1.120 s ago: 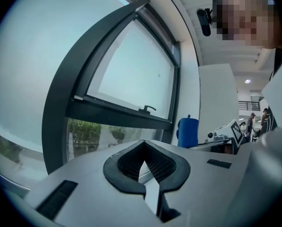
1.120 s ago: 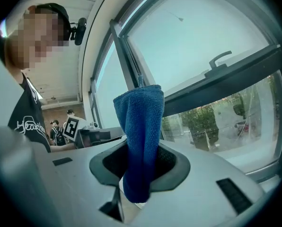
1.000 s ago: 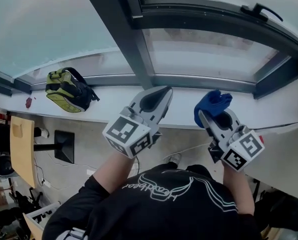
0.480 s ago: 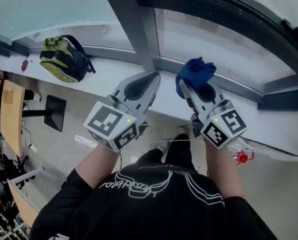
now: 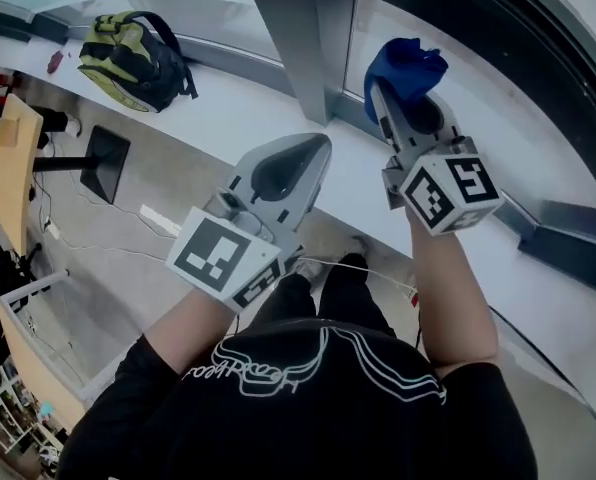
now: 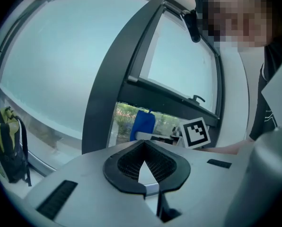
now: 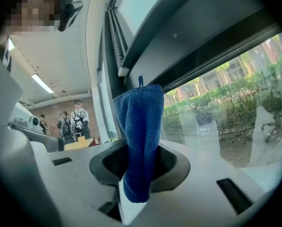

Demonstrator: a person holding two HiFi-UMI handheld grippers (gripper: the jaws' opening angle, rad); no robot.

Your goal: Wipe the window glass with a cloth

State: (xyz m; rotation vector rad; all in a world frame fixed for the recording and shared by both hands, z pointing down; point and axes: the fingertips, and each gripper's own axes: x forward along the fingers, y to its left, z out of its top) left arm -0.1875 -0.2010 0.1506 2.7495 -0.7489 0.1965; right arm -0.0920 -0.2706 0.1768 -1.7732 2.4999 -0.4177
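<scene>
My right gripper (image 5: 392,92) is shut on a blue cloth (image 5: 402,64), raised in front of the window glass (image 5: 468,78) just right of the dark mullion (image 5: 296,28). In the right gripper view the blue cloth (image 7: 140,126) stands up from between the jaws of the right gripper (image 7: 139,161), close to the window glass (image 7: 226,112). My left gripper (image 5: 316,148) hangs lower, over the white sill (image 5: 228,108), shut with nothing in it. From the left gripper (image 6: 142,144) I see the blue cloth (image 6: 142,124) ahead and another pane of window glass (image 6: 56,65).
A green-and-black backpack (image 5: 133,60) lies on the sill at the far left, also seen as the backpack (image 6: 7,143). A dark window frame (image 6: 155,91) with a handle (image 6: 198,99) runs above the lower pane. A wooden table (image 5: 13,168) and floor cables sit below left.
My right gripper has risen with the cloth, from over the sill up to the glass right of the mullion. The head view has swung. The left gripper stays low and shut.
</scene>
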